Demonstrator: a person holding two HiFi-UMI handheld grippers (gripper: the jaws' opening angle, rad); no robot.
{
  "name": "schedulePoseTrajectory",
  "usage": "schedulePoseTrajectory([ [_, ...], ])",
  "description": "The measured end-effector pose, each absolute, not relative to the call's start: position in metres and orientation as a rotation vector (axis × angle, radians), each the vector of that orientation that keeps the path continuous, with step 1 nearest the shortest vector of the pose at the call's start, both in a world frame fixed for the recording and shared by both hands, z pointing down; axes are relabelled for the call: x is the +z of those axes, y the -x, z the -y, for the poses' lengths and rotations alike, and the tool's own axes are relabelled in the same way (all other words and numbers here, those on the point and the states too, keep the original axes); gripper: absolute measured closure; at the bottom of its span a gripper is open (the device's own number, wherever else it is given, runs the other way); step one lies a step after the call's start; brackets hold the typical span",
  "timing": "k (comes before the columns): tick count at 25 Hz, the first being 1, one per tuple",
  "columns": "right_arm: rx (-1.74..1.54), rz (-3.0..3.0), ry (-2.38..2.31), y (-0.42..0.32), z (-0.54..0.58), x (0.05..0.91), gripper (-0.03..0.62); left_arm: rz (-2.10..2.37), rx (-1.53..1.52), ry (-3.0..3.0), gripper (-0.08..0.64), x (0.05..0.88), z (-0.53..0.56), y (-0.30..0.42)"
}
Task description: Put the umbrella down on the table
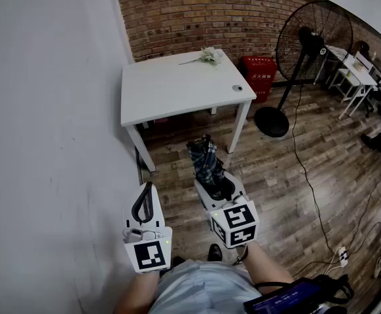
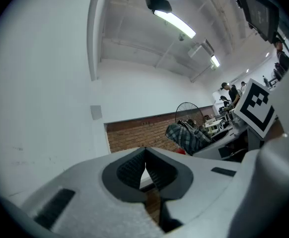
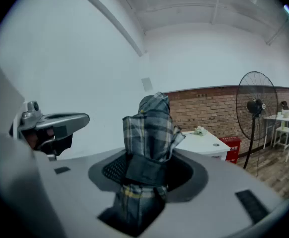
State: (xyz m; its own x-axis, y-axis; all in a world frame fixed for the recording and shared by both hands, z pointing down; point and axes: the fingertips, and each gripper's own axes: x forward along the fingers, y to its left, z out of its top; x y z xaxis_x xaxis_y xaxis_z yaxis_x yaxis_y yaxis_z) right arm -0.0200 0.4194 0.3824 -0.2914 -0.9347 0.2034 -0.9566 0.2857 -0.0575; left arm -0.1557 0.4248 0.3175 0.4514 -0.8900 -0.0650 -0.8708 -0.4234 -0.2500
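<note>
- The right gripper [image 1: 215, 187] is clamped on the folded plaid umbrella [image 1: 203, 157]. Its jaws stand fairly wide because the bundle fills the gap between the pads.
- The umbrella's long axis runs along the jaws and points forward, away from the person, toward the table [image 1: 177, 90]. 1 end projects ahead of the jaws; the other sits back inside the gripper.
- The left gripper [image 1: 145, 205] hangs just beside the right one, on the wall side. Its jaws are closed together with nothing between them.
- Key relation: the table lies ahead of the umbrella and well apart from it. The umbrella is over the wooden floor [image 1: 269, 175], not over the tabletop.
- Judgement: the right hand carries the load, so the move calls for a forward reach, then a release.
- The tabletop is white and mostly bare. A flower sprig [image 1: 209, 55] lies at its far edge and a small round object [image 1: 237, 88] near its right edge.
- Beyond the table: a brick wall [image 1: 203, 12], a red box [image 1: 259, 76], a pedestal fan [image 1: 308, 44].
</note>
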Motion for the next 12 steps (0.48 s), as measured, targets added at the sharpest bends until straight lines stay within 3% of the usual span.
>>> schedulePoseTrajectory([
  [12, 0.244, 2.44, -1.782, -0.017, -0.418, 0.371, 0.385, -1.579, -0.123, 2.418, 0.554, 0.311, -0.412, 0.137],
])
